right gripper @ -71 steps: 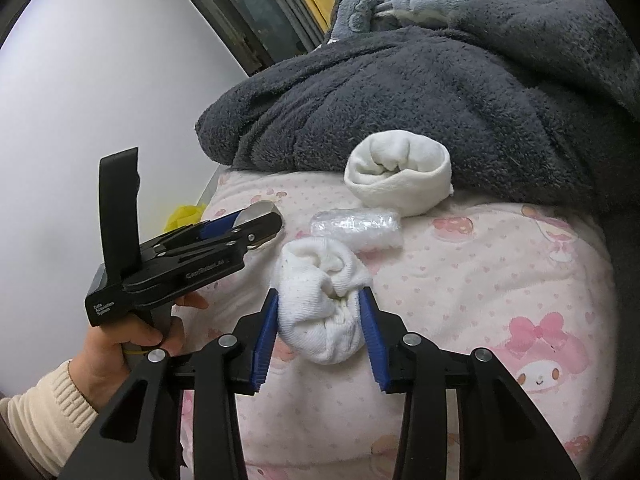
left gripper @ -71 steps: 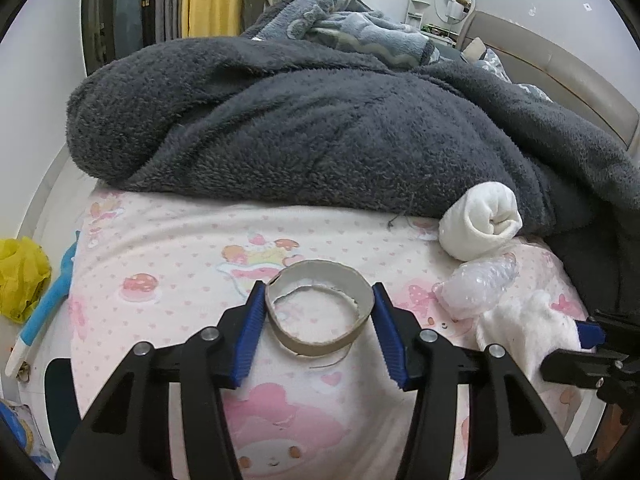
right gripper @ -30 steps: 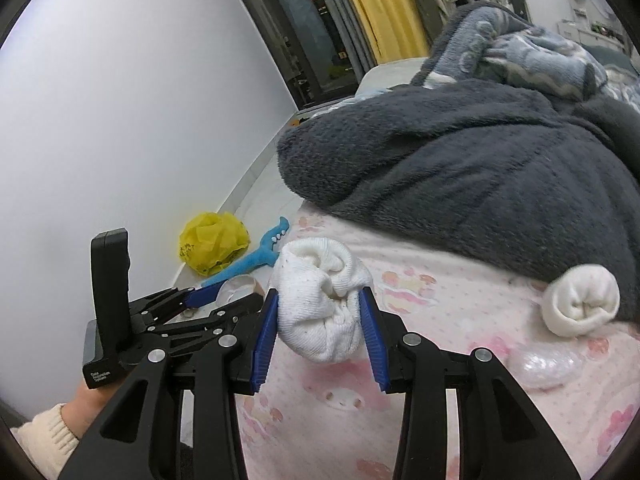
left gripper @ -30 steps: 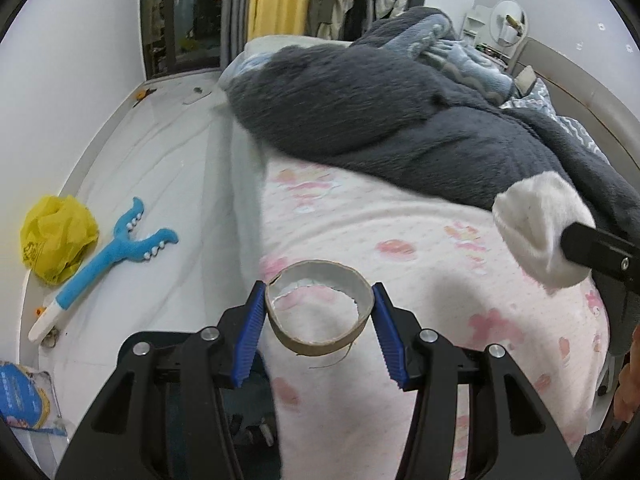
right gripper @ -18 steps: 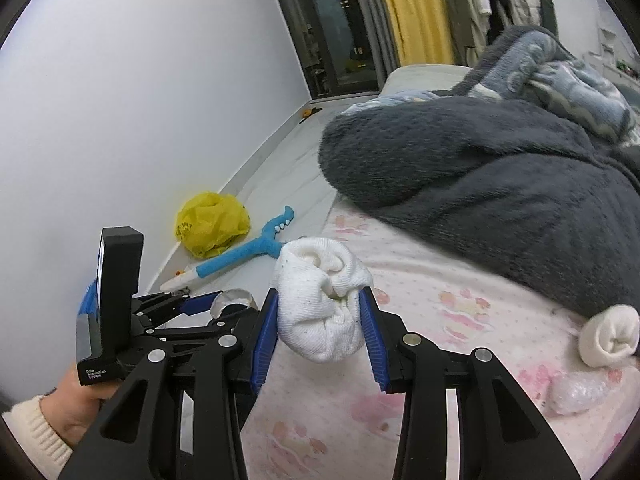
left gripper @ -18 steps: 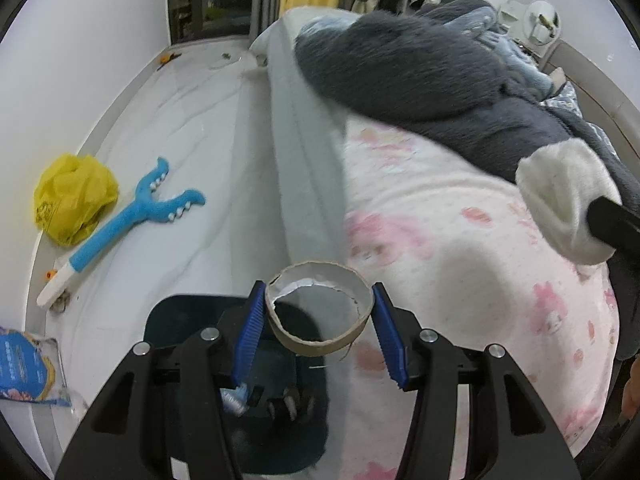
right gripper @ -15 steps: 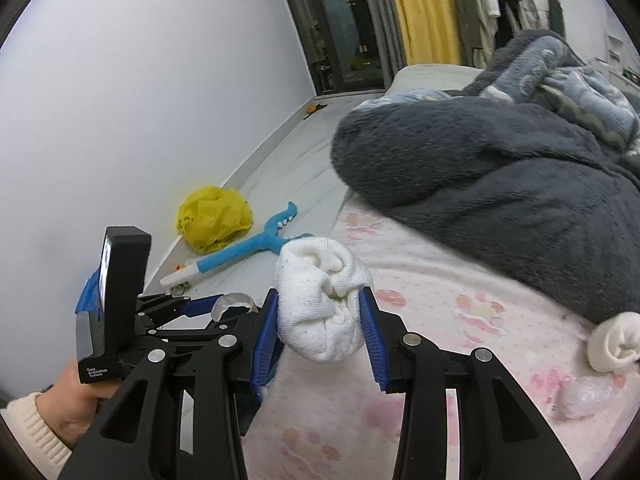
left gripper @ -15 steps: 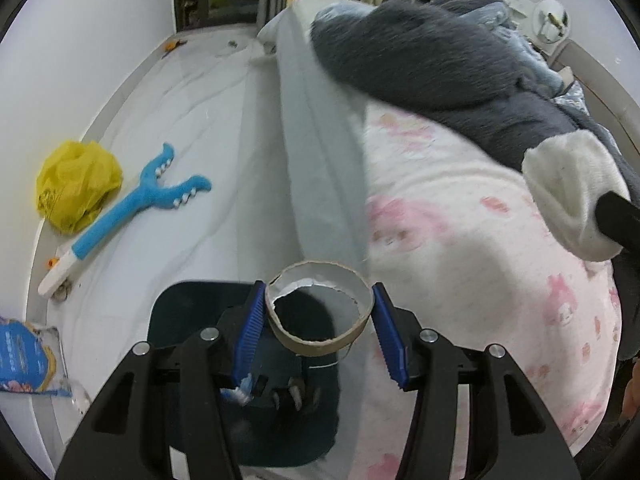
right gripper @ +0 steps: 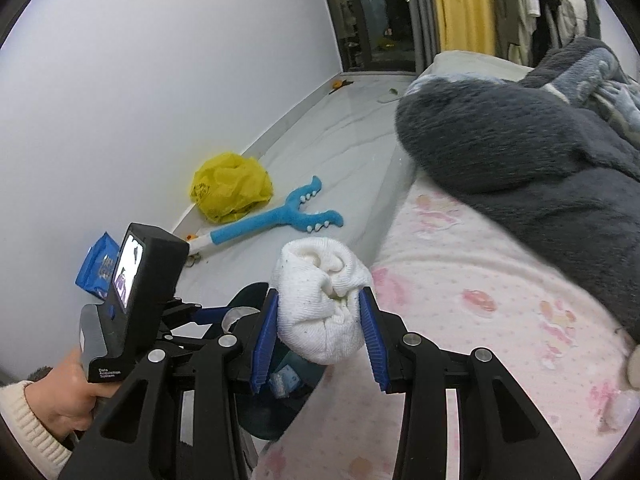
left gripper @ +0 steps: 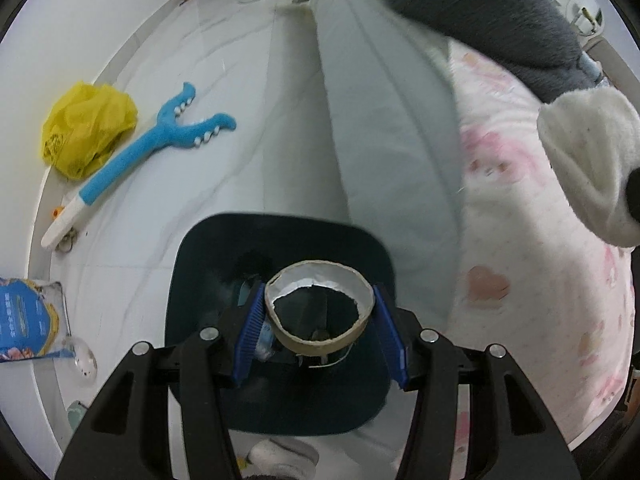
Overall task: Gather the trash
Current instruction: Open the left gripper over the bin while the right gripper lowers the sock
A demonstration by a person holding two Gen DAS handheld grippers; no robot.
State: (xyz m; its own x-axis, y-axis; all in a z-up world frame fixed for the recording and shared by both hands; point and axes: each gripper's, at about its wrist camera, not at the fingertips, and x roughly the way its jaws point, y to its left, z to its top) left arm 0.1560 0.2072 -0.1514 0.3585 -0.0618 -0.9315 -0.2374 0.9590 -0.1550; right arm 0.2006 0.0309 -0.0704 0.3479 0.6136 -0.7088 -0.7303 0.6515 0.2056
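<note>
My left gripper (left gripper: 320, 316) is shut on a brown cardboard tape ring (left gripper: 320, 342), held over the open mouth of a dark teal trash bin (left gripper: 208, 276) that stands on the floor beside the bed. Some scraps lie inside the bin. My right gripper (right gripper: 320, 326) is shut on a balled white sock (right gripper: 320, 304), above the pink bed's edge; that sock (left gripper: 592, 160) also shows at the right of the left wrist view. In the right wrist view the left gripper (right gripper: 224, 314) sits lower left over the bin (right gripper: 252, 296), held by a hand in a cream sleeve (right gripper: 24, 420).
A yellow plastic bag (left gripper: 84, 128), a blue plush claw toy (left gripper: 160, 148) and a blue packet (left gripper: 28, 316) lie on the white floor by the wall. A dark grey fleece blanket (right gripper: 520, 152) covers the far part of the pink patterned bed sheet (right gripper: 460, 292). Crumpled clear plastic (right gripper: 620, 408) lies at the right.
Both grippers swung from over the bed toward the floor side. The left one now hangs lower, directly above the bin, with the ring still in it. The sock stays gripped.
</note>
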